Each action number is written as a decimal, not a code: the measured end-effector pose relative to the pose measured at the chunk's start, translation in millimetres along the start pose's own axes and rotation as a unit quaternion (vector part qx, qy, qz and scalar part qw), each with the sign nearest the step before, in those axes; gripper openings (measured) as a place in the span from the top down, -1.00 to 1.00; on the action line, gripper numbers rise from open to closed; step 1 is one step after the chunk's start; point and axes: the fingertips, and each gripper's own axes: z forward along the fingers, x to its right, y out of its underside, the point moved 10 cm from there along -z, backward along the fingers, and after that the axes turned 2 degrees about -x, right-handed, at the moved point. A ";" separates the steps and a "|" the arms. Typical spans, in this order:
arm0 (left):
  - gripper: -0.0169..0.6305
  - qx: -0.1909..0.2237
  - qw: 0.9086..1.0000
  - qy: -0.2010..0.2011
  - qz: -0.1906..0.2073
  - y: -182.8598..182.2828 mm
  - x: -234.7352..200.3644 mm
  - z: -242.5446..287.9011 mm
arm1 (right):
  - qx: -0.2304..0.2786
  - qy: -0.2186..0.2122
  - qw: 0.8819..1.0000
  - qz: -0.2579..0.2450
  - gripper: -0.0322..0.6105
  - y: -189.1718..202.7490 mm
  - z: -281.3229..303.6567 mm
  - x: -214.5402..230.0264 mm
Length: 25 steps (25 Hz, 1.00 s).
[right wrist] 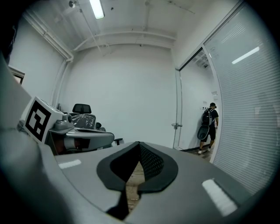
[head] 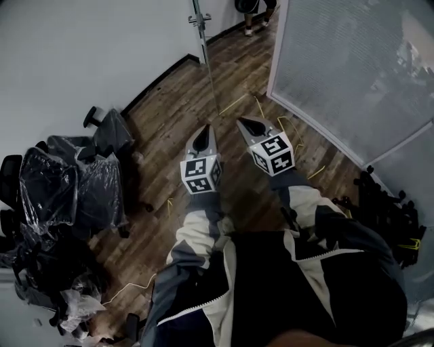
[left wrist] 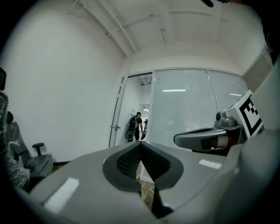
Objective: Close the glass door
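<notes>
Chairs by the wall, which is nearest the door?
The topmost chair in the head view; the others sit lower in the picture, farther from the door.

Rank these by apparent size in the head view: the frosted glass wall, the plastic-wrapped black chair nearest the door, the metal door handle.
Largest: frosted glass wall.
Middle: plastic-wrapped black chair.
Smallest: metal door handle, though it stands farthest away, which shrinks it.

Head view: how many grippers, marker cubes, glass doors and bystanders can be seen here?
Grippers: 2, left gripper and right gripper.
Marker cubes: 2, left cube and right cube.
Glass door: 1.
Bystander: 1, only legs showing.
Total: 6.
</notes>
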 end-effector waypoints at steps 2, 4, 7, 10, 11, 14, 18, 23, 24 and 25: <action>0.94 0.002 1.000 0.005 -0.010 -6.4 -27.8 14.8 | 0.000 0.003 1.000 -0.001 0.89 -9.4 31.3 0.3; 0.94 0.000 1.000 0.009 -0.018 -11.4 -50.9 27.6 | 0.001 0.005 1.000 0.000 0.89 -15.8 59.3 0.7; 0.94 0.001 1.000 0.011 -0.020 -15.2 -81.1 44.8 | -0.001 0.001 1.000 -0.005 0.89 -23.0 95.5 -1.0; 0.94 0.004 1.000 0.010 -0.024 -15.9 -107.0 62.9 | -0.006 -0.003 1.000 -0.010 0.89 -28.8 126.5 2.3; 0.94 0.004 1.000 0.010 -0.024 -16.0 -115.4 70.0 | -0.006 -0.003 1.000 -0.011 0.89 -31.2 136.5 4.7; 0.94 0.000 0.999 0.007 -0.034 -18.8 -137.0 93.8 | -0.005 -0.002 1.000 -0.011 0.89 -38.3 164.7 16.8; 0.94 0.003 1.000 -0.003 -0.028 -20.8 -160.3 129.9 | -0.005 0.002 1.000 -0.003 0.89 -41.2 201.2 41.5; 0.94 -0.006 1.000 -0.020 -0.012 -22.0 -186.1 188.0 | 0.002 -0.009 1.000 0.004 0.89 -43.3 259.2 88.1; 0.94 -0.007 1.000 -0.026 -0.010 -23.4 -193.7 201.0 | 0.004 -0.013 1.000 0.005 0.89 -45.3 273.9 98.3; 0.94 -0.008 0.999 -0.032 -0.008 -25.7 -202.1 214.4 | 0.006 -0.017 1.000 0.006 0.89 -47.8 289.6 108.5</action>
